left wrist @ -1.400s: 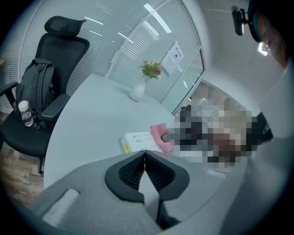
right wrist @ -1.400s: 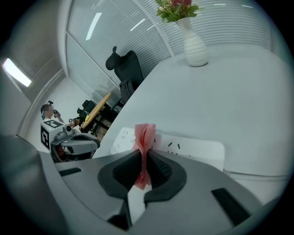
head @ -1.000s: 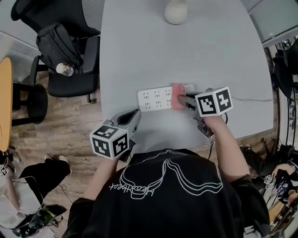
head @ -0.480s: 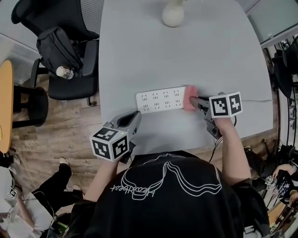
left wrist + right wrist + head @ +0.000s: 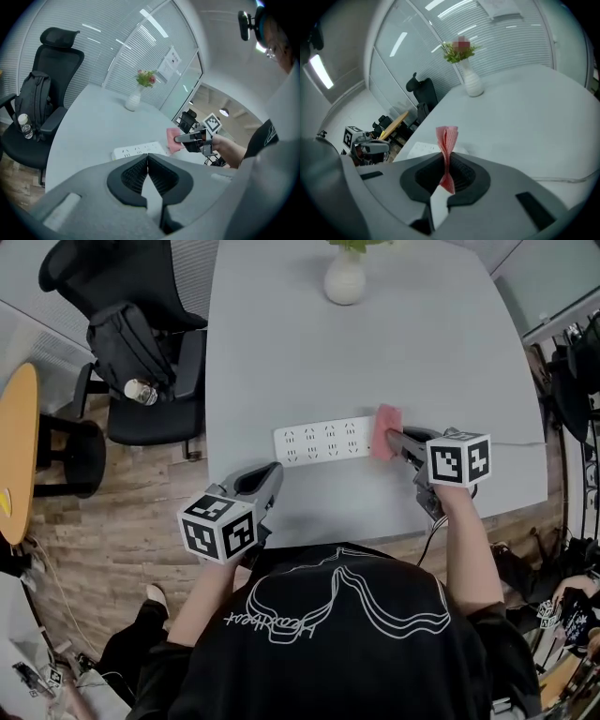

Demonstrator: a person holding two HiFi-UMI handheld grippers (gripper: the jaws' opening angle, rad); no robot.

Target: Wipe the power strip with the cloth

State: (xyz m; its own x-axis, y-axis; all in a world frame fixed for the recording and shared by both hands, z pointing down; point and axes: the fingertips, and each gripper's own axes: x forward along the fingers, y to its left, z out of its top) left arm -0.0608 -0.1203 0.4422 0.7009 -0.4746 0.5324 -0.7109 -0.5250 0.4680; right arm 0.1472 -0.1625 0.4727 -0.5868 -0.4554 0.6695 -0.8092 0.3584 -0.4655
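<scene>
power strip [image 5: 323,441]: flat across frame centre on the grey counter [image 5: 375,343] | cloth [image 5: 386,418]: pink, at the strip's right end, contact unclear | right gripper [image 5: 397,439]: jaws clamped on the cloth, forearm reaching up from lower right | left gripper [image 5: 270,480]: lower left of centre, at the counter's near edge, jaws pressed together with nothing between, apart from the strip

Grey table [image 5: 281,334], black office chair [image 5: 155,413], wood floor [image 5: 112,521], white vase [image 5: 345,282], slatted blinds [image 5: 136,51].
</scene>
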